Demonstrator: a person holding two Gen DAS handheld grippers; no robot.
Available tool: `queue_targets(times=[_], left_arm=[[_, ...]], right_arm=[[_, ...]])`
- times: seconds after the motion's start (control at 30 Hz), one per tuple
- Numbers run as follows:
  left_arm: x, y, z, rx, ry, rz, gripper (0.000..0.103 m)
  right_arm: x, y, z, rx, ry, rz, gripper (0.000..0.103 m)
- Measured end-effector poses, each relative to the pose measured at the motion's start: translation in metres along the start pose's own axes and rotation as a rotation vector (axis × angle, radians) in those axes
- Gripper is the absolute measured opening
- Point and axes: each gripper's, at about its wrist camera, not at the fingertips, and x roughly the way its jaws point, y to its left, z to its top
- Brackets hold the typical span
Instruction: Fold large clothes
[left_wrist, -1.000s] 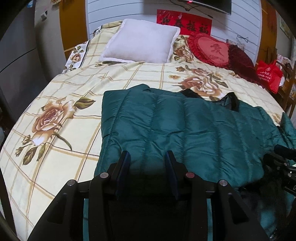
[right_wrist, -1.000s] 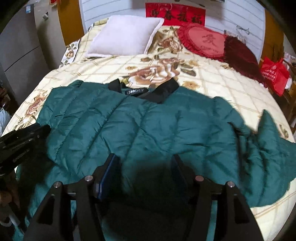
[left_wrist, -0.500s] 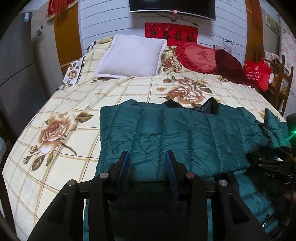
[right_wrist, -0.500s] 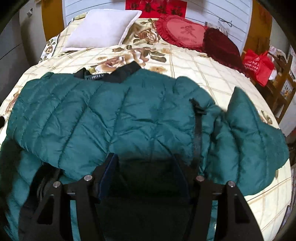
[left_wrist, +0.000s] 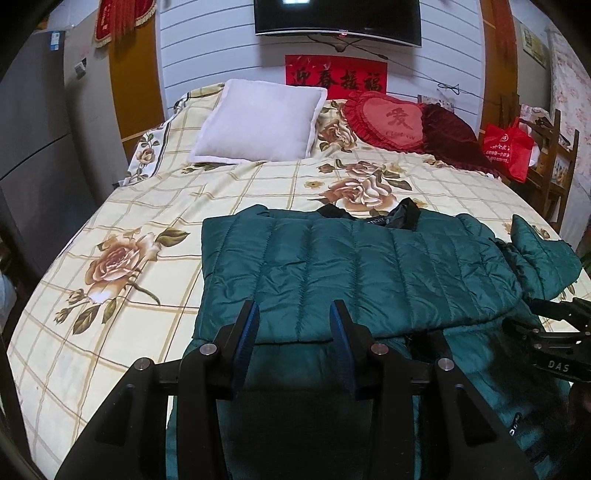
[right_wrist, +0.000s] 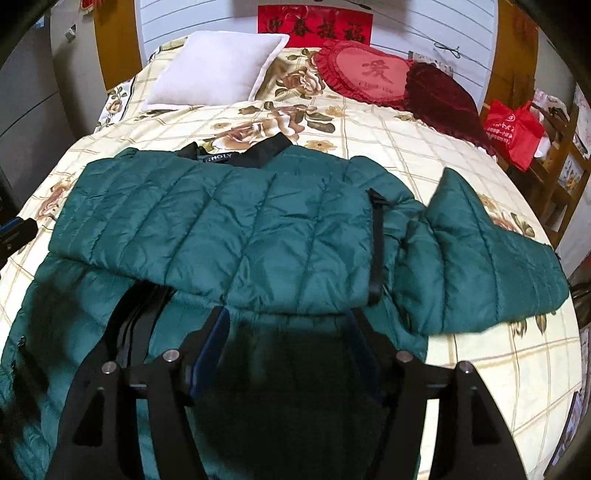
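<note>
A bed (left_wrist: 155, 206) with a cream, rose-printed cover fills both views, and on its near half lies the task's thing, a dark green quilted puffer jacket (left_wrist: 354, 266), spread crosswise with its black collar (right_wrist: 258, 151) toward the pillows. The upper body panel is doubled over the lower part, its folded edge running across the jacket just in front of both tools, while one sleeve (right_wrist: 480, 258) sticks out to the right, loose and not yet tucked. By the look of it the crosswise fold of the body has just been laid and let go, so the step in hand is the release, with the sleeve next. The left gripper (left_wrist: 293, 321) hangs above the near edge of the fold, jaws half apart and nothing between them. The right gripper (right_wrist: 288, 328) is opening its jaws over the same edge; its far finger is lost in shadow against dark cloth, so I think it holds nothing, though I cannot be sure. A black strap (right_wrist: 376, 240) lies along the right seam. The next move calls for the right gripper to reach the sleeve, pinch the slippery shell near its cuff and carry it across the body.
</note>
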Motion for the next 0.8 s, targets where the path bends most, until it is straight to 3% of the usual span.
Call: queue_targets(times=[0.8], left_arm=[[-0.018,-0.022,-0.025,-0.029,0.063,-0.060,0.051]], right_arm=[[-0.050,-0.007,-0.034,0.022,-0.031,0.057,0.077]])
